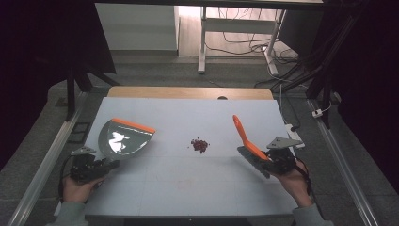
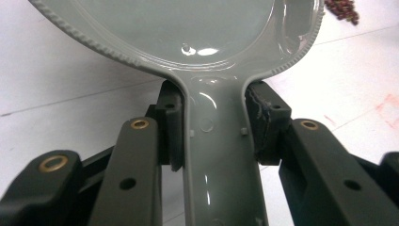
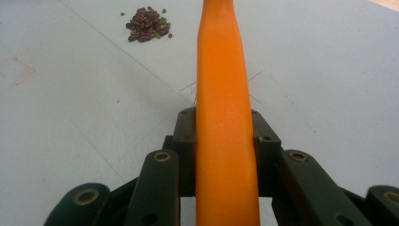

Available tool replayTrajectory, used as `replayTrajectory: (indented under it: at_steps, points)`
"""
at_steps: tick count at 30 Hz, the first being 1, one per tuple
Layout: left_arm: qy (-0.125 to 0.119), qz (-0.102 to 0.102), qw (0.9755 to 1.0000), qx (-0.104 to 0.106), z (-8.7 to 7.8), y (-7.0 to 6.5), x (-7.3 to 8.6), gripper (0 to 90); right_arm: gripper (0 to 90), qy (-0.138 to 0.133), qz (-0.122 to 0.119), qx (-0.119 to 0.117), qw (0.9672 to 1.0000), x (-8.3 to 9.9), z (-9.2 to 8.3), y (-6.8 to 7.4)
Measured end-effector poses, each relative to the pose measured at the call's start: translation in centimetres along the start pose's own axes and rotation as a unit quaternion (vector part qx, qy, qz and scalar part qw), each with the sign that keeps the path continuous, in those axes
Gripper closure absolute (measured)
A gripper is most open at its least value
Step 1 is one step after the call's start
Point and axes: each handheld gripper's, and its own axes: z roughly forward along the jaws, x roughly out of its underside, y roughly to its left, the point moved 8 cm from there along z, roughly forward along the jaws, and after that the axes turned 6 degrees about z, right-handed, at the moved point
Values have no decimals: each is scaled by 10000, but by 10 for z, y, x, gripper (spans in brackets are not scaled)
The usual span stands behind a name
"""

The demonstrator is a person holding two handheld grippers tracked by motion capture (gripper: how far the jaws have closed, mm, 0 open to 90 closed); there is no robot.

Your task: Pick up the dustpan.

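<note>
A grey dustpan (image 1: 121, 138) with an orange front lip lies at the table's left, its handle (image 2: 221, 165) clamped by my left gripper (image 1: 96, 165), which is shut on it. At the right, my right gripper (image 1: 270, 162) is shut on the orange handle (image 3: 223, 117) of a small brush (image 1: 247, 141); the handle points up and away, and the grey bristles sit low by the gripper. A small pile of dark red beans (image 1: 199, 145) rests on the white tabletop between the two tools, apart from both. The same beans (image 3: 147, 23) lie ahead and left of the brush handle.
The white table (image 1: 188, 183) has a wooden strip along its far edge. A white power strip (image 1: 294, 134) lies at the right edge. Metal rails run along both sides, and a desk frame with cables stands beyond the table.
</note>
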Motion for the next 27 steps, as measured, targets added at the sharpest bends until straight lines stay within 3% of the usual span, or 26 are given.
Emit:
replayTrajectory:
  at_steps: [15, 21, 27]
  points:
    - [-82, 514, 9982, 308, 7, -5, -10, 614, 708, -77, 61, 93, 9999, -10, 1, -2]
    - [-79, 738, 9964, 407, 5, -16, -13, 614, 708, -106, 11, 61, 9999, -15, 2, 3]
    - [-72, 1005, 9932, 589, 3, -35, -20, 614, 708, -80, -11, 34, 10000, -14, 5, 5]
